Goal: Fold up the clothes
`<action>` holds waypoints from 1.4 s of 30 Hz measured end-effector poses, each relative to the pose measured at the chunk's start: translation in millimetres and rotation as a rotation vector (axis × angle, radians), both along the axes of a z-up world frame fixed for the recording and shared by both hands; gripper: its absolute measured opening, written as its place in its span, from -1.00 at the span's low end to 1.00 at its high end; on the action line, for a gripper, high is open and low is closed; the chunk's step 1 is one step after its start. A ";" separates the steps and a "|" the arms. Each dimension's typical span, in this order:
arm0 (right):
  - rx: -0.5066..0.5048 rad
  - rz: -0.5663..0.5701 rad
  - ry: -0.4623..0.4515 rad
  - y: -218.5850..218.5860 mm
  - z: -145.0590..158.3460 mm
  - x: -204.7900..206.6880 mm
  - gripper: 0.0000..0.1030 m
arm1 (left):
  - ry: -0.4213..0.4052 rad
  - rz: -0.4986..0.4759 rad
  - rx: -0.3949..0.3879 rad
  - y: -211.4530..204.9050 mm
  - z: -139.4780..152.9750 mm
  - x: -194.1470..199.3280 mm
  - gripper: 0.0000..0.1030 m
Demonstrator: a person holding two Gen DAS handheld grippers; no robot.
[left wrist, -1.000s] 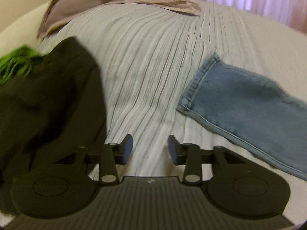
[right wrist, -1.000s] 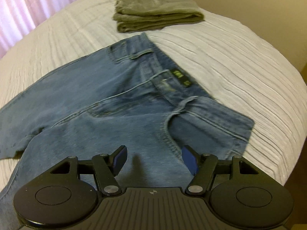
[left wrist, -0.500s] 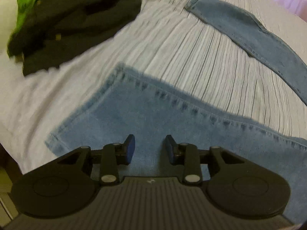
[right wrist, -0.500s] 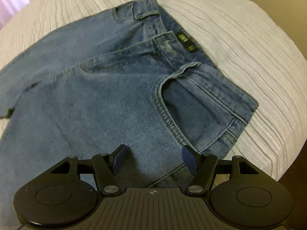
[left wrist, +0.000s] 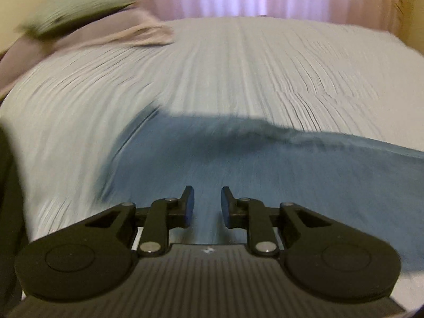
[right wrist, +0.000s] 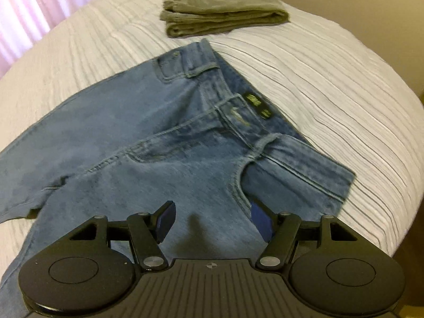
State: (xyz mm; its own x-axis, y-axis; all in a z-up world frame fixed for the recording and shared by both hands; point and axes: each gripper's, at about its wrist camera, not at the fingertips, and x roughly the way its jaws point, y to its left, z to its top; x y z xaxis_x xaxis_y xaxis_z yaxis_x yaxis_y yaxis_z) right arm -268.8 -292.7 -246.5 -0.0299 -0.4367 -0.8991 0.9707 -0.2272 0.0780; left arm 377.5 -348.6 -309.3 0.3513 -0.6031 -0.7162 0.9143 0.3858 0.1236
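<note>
Starting at the left of the left wrist view, we see a dark garment [left wrist: 8,198] cut off by the frame edge, a green pillow [left wrist: 74,10] blurred at upper left, and the ribbed bedspread [left wrist: 238,66] filling the middle. The left gripper [left wrist: 206,206] hangs low at bottom centre over a leg of the jeans [left wrist: 265,169] – jaws parted by a narrow gap, nothing between them. We judge it is placed there to take that leg near its hem.

In the right wrist view the jeans [right wrist: 137,143] lie flat across the centre, legs running off to the left, waistband and label toward the right. The right gripper [right wrist: 210,220] sits at bottom centre over the hip and pocket – jaws spread wide, empty, the right pad at the pocket opening; whether it touches the denim we cannot tell. A folded grey-green garment [right wrist: 222,10] rests at upper centre, set apart beyond the waistband, probably as the finished pile
</note>
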 end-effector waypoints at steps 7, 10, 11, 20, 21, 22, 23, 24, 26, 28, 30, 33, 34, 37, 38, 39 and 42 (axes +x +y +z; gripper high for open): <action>0.009 -0.120 0.094 18.6 -8.3 2.9 0.29 | -0.075 -0.090 0.070 -111.8 -53.2 39.9 -0.64; -0.007 -0.142 0.126 23.8 -6.3 13.8 0.29 | -0.066 -0.052 -0.010 -97.9 -35.4 51.5 -0.62; -0.015 -0.142 0.118 23.7 -4.1 17.8 0.29 | -0.043 -0.027 -0.040 -89.5 -28.2 58.2 -0.58; -0.032 0.012 0.073 11.3 3.2 50.5 0.29 | 0.106 0.130 0.030 122.1 22.1 31.2 -0.60; -0.024 0.047 0.080 8.9 0.6 52.6 0.29 | 0.127 0.148 0.047 151.7 27.6 15.2 -0.60; -0.019 0.089 0.090 6.6 -2.3 53.6 0.29 | 0.147 0.169 0.064 182.1 32.1 -1.6 -0.60; -0.015 0.135 0.101 5.3 -6.2 53.3 0.29 | 0.157 0.205 0.081 214.5 32.8 -20.9 -0.58; -0.009 0.180 0.108 5.0 -11.5 51.2 0.29 | 0.166 0.245 0.104 242.3 29.9 -39.4 -0.55; 0.017 0.261 0.118 6.9 -25.6 43.2 0.29 | 0.200 0.330 0.198 280.9 9.7 -71.6 -0.42; 0.070 0.328 0.110 13.6 -44.7 29.2 0.32 | 0.181 0.408 0.275 308.0 -6.8 -106.2 -0.42; 0.116 0.373 0.070 22.8 -53.3 12.0 0.52 | 0.116 0.441 0.302 318.5 -0.3 -138.8 -0.44; 0.172 0.445 0.037 29.6 -38.7 -7.1 0.52 | 0.143 0.478 0.289 325.6 35.8 -181.6 -0.40; 0.185 0.476 0.026 31.1 -30.4 -12.3 0.52 | 0.149 0.492 0.283 325.6 49.4 -190.2 -0.38; 0.192 0.553 -0.028 34.2 3.2 -27.8 0.52 | 0.156 0.534 0.252 329.0 96.0 -228.8 -0.27; 0.184 0.568 -0.052 34.5 14.9 -31.5 0.52 | 0.160 0.534 0.233 328.5 111.0 -240.3 -0.21; 0.178 0.583 -0.074 33.2 27.9 -34.9 0.52 | 0.164 0.534 0.214 328.0 126.0 -251.9 -0.20; 0.144 0.643 -0.114 29.2 65.0 -39.5 0.54 | 0.159 0.516 0.157 326.2 170.8 -288.2 -0.14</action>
State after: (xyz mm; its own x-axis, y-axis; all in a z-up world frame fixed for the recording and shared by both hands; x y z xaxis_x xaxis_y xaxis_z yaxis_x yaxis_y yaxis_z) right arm -308.2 -263.6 -181.6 0.2952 -0.2107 -0.9319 0.9037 0.3782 0.2007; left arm 89.2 -22.4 -138.5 0.4529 -0.2637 -0.8517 0.6239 0.7761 0.0915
